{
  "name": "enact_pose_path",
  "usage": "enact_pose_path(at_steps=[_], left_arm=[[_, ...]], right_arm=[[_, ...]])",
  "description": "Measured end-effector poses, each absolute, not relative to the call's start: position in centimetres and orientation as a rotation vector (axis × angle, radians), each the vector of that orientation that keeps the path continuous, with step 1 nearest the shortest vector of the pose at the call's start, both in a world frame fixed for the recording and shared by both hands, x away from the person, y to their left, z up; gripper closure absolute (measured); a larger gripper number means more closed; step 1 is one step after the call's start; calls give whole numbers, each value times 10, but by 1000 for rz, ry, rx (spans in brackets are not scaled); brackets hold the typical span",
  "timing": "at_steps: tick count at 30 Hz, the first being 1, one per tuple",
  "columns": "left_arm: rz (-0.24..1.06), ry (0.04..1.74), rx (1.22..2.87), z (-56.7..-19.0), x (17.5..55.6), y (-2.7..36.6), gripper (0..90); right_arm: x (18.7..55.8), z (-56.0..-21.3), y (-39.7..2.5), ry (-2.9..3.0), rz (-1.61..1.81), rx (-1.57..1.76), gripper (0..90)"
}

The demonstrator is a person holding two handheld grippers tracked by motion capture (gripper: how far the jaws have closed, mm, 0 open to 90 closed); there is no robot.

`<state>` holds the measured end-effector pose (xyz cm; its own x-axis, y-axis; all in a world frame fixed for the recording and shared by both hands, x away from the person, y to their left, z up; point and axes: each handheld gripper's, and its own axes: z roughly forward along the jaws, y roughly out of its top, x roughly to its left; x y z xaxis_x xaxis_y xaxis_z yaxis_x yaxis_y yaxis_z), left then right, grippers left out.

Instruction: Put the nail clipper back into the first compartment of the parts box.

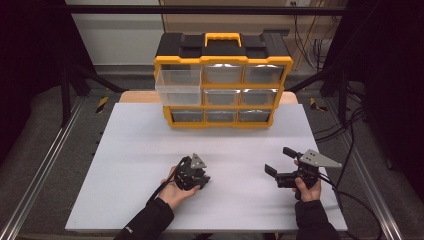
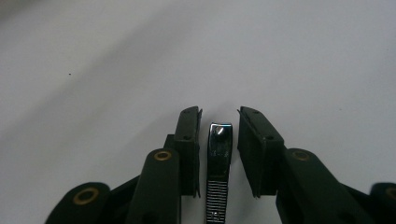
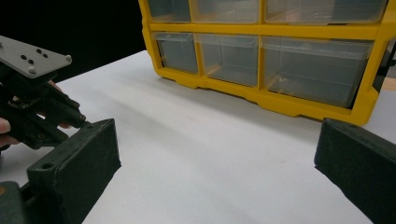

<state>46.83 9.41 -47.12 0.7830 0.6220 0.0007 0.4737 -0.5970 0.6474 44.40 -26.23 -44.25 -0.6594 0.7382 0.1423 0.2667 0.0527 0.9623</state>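
A small metal nail clipper (image 2: 219, 154) lies flat on the white table, lengthwise between the jaws of my left gripper (image 2: 219, 122). Those jaws stand close on either side of it, with a thin gap showing on each side. In the high view my left gripper (image 1: 200, 181) tilts down onto the table at centre front, held by a hand, and it covers the clipper. My right gripper (image 1: 279, 161) is held above the table at front right, jaws wide apart with nothing between them (image 3: 215, 154).
A yellow and black drawer organizer (image 1: 223, 60) with clear drawers stands at the table's far edge. Its top left drawer (image 1: 177, 86) is pulled out. The white table top (image 1: 135, 150) spreads between organizer and grippers. Cables trail off to the right.
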Motion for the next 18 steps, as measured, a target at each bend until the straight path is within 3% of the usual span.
enact_pose_path(at_steps=[18], left_arm=[[277, 839, 2334, -470, 471, 93, 781]], right_arm=[[445, -443, -262, 1955, 1633, 1010, 4]])
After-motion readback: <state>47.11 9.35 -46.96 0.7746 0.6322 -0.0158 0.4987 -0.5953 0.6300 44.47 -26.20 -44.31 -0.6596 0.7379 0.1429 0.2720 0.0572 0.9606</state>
